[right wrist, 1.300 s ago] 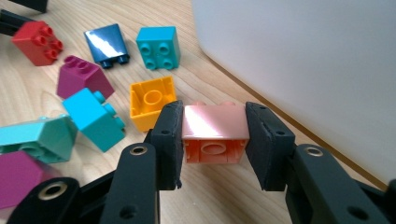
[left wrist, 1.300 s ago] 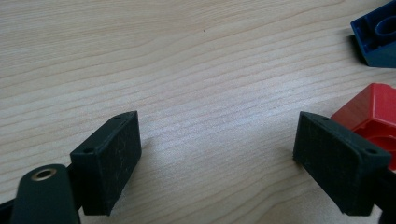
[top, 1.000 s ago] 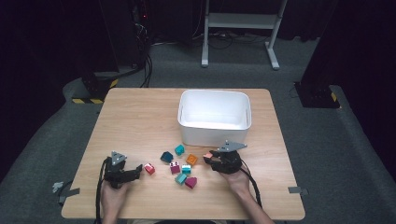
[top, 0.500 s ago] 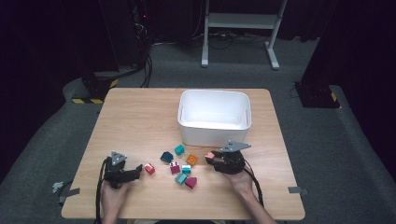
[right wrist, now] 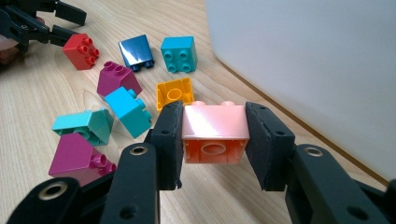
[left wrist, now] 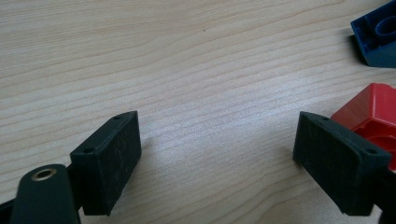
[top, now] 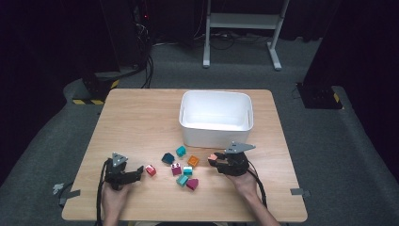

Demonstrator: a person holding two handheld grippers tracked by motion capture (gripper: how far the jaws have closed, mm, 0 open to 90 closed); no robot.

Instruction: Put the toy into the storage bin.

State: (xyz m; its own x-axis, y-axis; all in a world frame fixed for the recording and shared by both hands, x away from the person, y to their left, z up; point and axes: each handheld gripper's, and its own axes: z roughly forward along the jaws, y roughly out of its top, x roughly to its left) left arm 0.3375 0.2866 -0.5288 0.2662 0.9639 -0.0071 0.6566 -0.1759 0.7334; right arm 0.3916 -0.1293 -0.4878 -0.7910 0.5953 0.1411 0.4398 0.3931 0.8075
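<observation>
My right gripper (top: pixel 215 159) is shut on a salmon-pink brick (top: pixel 212 156), held just above the table in front of the white bin (top: pixel 211 135). In the right gripper view the brick (right wrist: pixel 212 122) sits squarely between the two pads (right wrist: pixel 169 140), studs up and hollow side facing the camera. My left gripper (top: pixel 138 172) rests on the table at the left, open with bare wood between its jaws (left wrist: pixel 217 144). A red brick (left wrist: pixel 373 112) lies just outside its right jaw, and in the high view this red brick (top: pixel 150 170) is at the fingertips.
Loose bricks lie between the hands: dark blue (top: pixel 168 158), teal (top: pixel 180 151), orange (top: pixel 193 161), magenta (top: pixel 176 168), and several more nearer the front edge. The bin's wall (right wrist: pixel 317 60) stands close on the right gripper's right.
The right gripper has shifted very slightly with the pink brick still in its jaws. The left hand has kept still.
</observation>
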